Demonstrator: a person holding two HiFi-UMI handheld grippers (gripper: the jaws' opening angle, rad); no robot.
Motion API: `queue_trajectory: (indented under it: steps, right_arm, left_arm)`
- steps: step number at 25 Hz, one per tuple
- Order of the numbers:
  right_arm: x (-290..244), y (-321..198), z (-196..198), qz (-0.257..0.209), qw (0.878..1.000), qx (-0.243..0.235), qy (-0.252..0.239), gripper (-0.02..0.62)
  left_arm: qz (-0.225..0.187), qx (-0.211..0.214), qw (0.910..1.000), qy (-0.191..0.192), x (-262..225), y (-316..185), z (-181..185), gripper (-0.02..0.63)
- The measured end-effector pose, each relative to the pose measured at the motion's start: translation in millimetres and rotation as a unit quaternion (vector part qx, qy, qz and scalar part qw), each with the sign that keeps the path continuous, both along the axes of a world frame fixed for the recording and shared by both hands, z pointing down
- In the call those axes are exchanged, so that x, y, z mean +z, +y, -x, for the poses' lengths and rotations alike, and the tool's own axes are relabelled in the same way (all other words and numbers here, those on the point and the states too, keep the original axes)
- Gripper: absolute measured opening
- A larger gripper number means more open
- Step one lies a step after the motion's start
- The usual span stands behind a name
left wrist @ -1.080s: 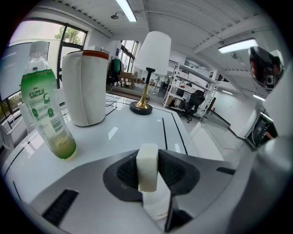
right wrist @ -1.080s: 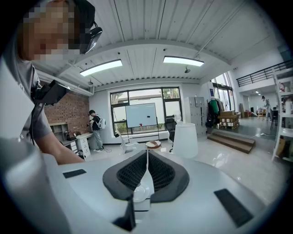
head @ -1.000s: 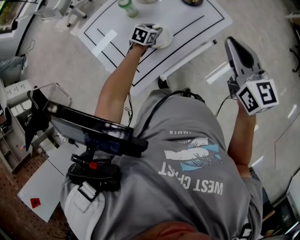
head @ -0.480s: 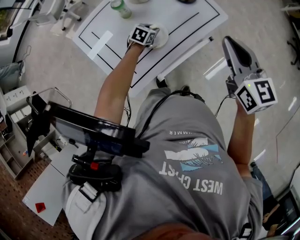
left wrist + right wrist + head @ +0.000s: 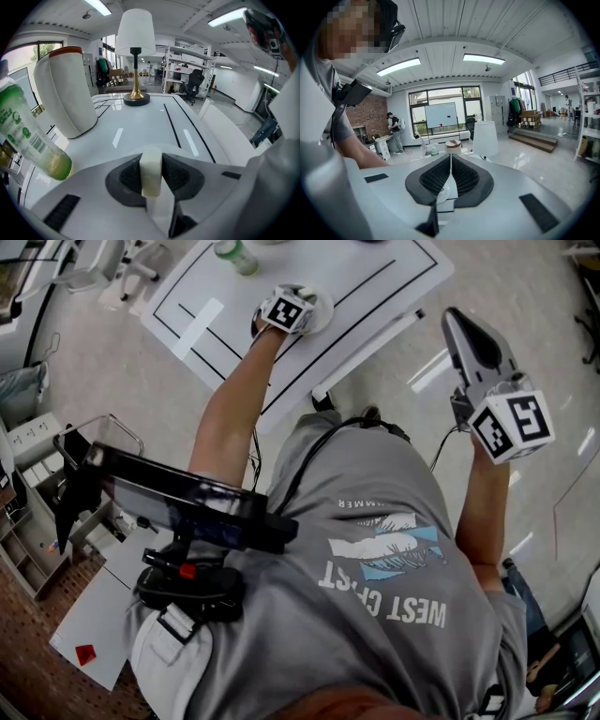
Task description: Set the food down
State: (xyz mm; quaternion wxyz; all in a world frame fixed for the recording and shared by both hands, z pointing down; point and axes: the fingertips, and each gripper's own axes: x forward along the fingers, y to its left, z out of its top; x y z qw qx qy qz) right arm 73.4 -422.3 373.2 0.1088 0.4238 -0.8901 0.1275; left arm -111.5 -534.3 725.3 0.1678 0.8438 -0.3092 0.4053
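The left tongs (image 5: 151,161) are clamped on a pale block of food (image 5: 151,178), which stands upright between the jaws and fills the gap. In the head view they are over a round white dish (image 5: 322,317) near the front edge of the white counter (image 5: 154,126); whether the food touches the dish cannot be told. Further left on the counter is a green bottle (image 5: 28,136), behind it a white canister (image 5: 65,91) with an orange rim, and farthest back a lamp (image 5: 136,51) on a brass stem. The right tongs (image 5: 450,164) are pressed together on nothing, held up beside the counter, well apart from the food.
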Motion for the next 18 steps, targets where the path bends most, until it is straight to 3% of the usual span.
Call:
queue_trajectory:
  steps: [18]
  right_arm:
    - [6.3,-11.4,-5.6,0.012,1.0,-0.01,0.001,0.008]
  left_arm:
    - [-0.087,0.047,0.9896,-0.104,-1.0,-8.3,2.6,0.101]
